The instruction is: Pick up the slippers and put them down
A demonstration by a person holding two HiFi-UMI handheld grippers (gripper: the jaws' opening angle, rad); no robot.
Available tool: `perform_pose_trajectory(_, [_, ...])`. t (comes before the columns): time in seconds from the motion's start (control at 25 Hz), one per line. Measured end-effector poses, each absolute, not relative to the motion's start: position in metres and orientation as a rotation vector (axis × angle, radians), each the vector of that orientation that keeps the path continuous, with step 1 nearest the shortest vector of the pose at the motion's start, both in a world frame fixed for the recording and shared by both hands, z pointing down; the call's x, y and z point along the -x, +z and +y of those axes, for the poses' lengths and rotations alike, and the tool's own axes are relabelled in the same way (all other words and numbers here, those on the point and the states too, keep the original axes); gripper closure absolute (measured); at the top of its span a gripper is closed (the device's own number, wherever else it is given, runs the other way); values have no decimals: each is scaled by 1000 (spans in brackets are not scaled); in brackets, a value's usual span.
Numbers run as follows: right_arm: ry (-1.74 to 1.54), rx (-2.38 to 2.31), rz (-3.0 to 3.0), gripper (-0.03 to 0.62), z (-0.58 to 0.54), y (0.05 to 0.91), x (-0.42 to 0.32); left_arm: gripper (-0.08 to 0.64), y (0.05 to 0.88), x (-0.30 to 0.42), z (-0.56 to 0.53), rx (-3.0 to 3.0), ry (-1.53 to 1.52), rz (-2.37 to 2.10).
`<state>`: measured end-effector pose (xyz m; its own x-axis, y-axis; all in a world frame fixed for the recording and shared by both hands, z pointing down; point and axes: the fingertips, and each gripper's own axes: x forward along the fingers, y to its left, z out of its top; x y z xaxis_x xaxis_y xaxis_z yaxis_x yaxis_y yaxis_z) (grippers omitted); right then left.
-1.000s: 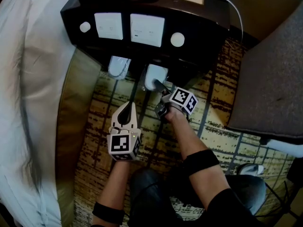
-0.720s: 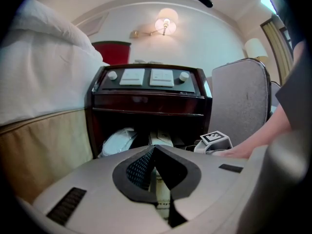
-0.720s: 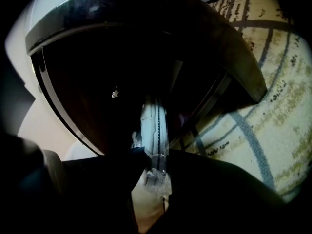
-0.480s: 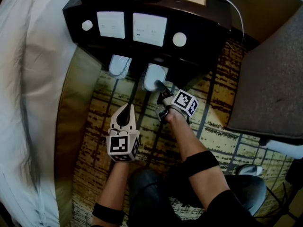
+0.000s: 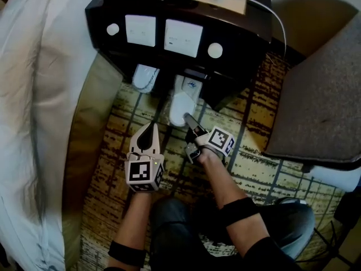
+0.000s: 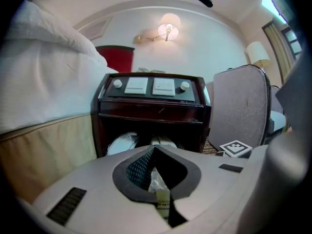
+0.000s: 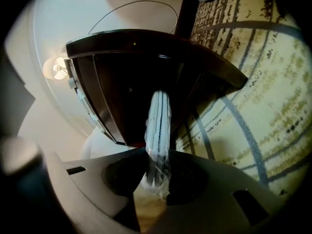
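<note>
- In the head view, the right gripper point(image 5: 189, 119) was clamped on the near end of a plastic-wrapped slipper point(image 5: 181, 101), its jaws having just closed on it. That slipper lay half out from under the dark nightstand point(image 5: 237, 41), over the patterned carpet point(image 5: 256, 151). The second slipper point(image 5: 145, 77) sat under the nightstand, to its left. The left gripper point(image 5: 148, 127) hung over the carpet, apart from both slippers, with the bed point(image 5: 45, 95) to its left.
- In the left gripper view, the left gripper point(image 6: 155, 155) had its jaws together. Beyond them, both slippers point(image 6: 122, 143) showed as pale shapes in the nightstand's point(image 6: 151, 112) open base.
- In the right gripper view, the right gripper point(image 7: 157, 172) pinched the wrapped slipper point(image 7: 159, 123) edge-on, crinkled plastic bunched between the pads, with the nightstand point(image 7: 126, 82) behind it.
</note>
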<state>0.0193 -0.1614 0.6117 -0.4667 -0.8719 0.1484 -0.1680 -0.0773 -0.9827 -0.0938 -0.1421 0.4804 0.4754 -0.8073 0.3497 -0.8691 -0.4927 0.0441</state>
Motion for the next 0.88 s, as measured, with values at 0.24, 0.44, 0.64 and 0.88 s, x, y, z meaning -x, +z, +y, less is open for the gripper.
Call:
perform_pose_trajectory(0.24, [-1600,1011,1695,471,-106,586,8,560,473,106,-130,-2507,400,-1477])
perform_pose_trajectory(0.44, [-1666,989,1619,471,-51,584,27,560,467,120,-116,-2471,405,-1508])
perform_pose_trajectory(0.64, [-1748,1092,1626,471,-1,608,43,560,459,130,-102,-2438,415,-1520])
perform_pose_trajectory(0.88, [-1790,1135,1537,471,19,629,63,560,462,142,-92,-2434,413,-1537])
